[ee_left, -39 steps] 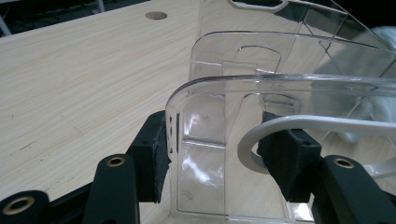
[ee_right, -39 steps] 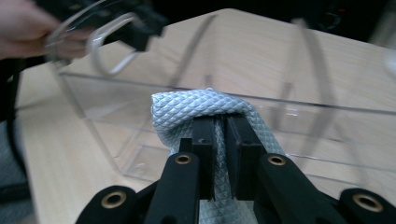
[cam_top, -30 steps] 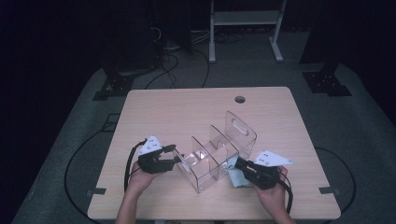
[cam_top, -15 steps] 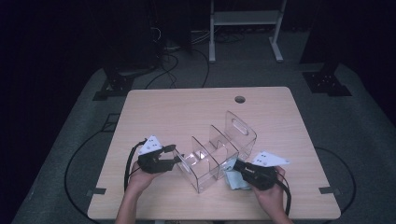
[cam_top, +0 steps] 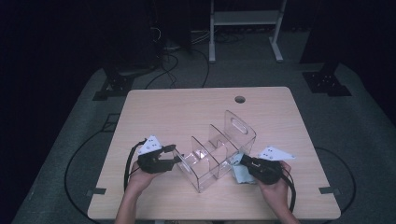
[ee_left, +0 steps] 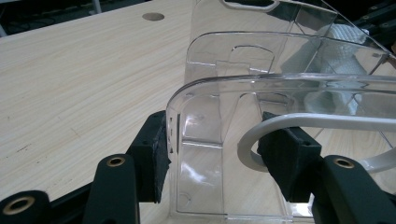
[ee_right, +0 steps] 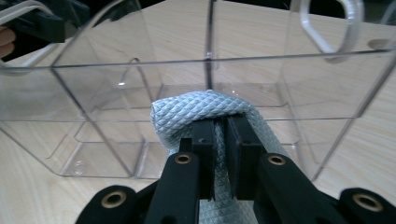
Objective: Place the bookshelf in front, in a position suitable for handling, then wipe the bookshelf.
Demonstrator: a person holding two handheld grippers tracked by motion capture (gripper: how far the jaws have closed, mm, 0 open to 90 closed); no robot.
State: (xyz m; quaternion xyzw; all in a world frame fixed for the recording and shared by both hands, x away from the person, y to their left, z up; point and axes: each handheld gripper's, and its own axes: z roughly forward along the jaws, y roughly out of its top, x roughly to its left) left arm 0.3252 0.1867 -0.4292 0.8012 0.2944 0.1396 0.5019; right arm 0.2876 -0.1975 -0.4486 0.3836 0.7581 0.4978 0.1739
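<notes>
One clear organizer (cam_top: 219,149), long axis diagonal

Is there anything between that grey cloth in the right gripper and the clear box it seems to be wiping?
Nothing visible. The right gripper pinches the grey cloth right against the side wall of the clear box, while the left gripper grips the box's end wall.

A clear, colourless plastic organiser (cam_top: 218,151) with see-through dividers sits on a pale, light-wood worktop (cam_top: 187,112) with fine straight grain. A pale blue-grey cloth (ee_right: 219,116) shows a small raised diamond weave. Both hand-held grippers, left (ee_left: 219,158) and right (ee_right: 221,154), are matt black with brass-coloured rivets. Each carries a light grey three-cornered plate. The floor (cam_top: 70,154) is dark grey.
</notes>
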